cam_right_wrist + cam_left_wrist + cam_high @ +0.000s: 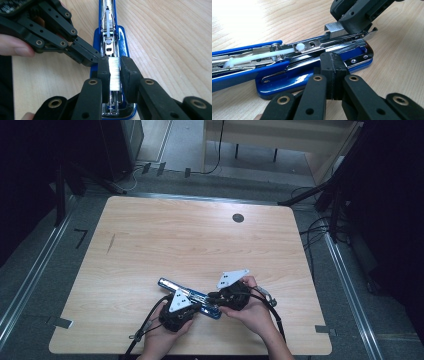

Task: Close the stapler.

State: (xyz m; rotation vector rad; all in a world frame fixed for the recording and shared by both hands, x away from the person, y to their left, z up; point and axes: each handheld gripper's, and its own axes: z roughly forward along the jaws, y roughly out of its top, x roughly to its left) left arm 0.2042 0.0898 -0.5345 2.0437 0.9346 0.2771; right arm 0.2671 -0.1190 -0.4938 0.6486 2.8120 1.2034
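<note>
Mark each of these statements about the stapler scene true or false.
1. The blue stapler lies opened on the wooden table. True.
2. The right gripper holds a strip of staples over the stapler's magazine. True.
3. The left gripper is wide open. False: its jaws are shut, tips pressed against the stapler's base.
4. The strip of staples lies loose on the table beside the stapler. False: it sits between the right gripper's pads.
5. A white pusher rod shows inside the open stapler. True.
</note>
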